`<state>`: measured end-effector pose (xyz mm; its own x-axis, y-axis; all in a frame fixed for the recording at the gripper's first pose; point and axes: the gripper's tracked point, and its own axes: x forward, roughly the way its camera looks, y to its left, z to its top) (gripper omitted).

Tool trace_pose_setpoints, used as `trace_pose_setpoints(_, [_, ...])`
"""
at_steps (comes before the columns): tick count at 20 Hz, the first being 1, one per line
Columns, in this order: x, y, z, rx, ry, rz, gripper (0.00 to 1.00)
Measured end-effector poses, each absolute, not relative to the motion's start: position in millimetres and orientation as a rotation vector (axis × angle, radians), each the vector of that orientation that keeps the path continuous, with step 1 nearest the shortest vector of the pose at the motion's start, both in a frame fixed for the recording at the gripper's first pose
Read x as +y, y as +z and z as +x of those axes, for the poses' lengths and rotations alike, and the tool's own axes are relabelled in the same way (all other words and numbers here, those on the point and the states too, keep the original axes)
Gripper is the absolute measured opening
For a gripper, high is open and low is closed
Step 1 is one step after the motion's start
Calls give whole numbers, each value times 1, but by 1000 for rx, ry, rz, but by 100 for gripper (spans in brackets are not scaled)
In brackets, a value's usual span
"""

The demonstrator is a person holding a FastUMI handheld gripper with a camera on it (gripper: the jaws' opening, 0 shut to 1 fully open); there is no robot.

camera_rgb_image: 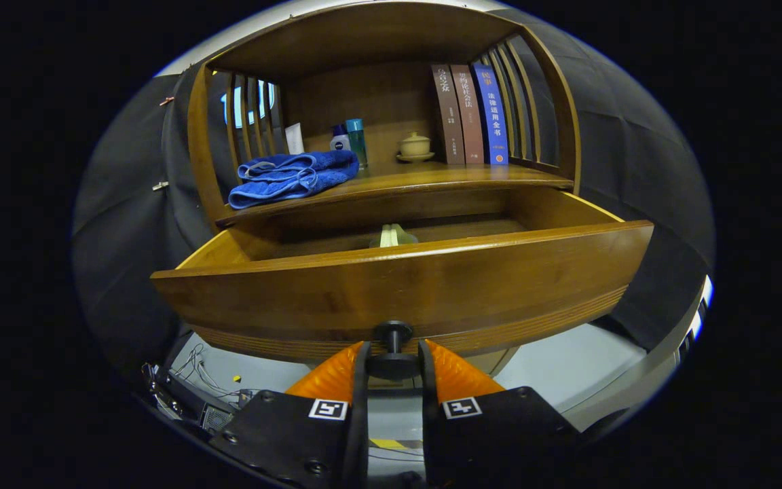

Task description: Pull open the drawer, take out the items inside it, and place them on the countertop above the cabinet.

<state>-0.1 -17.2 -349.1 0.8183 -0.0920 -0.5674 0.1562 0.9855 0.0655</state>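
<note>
The drawer (401, 285) stands pulled out, and its tall front board hides nearly all of its inside. Above that board only the top of a pale item (393, 236) shows; what it is cannot be told. The tongs (393, 360) are closed on the drawer's dark knob (393, 337), and their fingers (337, 373) cover both sides of the knob's disc, while its stem remains visible. On the worktop (432, 178) above the drawer, the folded blue towel (292, 176) hides the lower parts of the white tube (294, 138) and two bottles (350, 139) behind it. The cables (204, 377) below the drawer are too small to make out.
</note>
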Motion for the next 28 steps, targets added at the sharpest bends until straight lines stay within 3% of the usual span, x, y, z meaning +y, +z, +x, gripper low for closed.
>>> trace_pose_setpoints(15, [-16,-354,-48,665,-136,115,36])
trace_pose_setpoints(17, [-16,-351,-52,675,-126,110,46])
trace_pose_setpoints(21, [-22,-324,-66,700,-152,96,99])
trace_pose_setpoints(24, [-17,-279,-65,658,-169,119,97])
trace_pose_setpoints(28, [-15,-228,-5,581,-136,129,97])
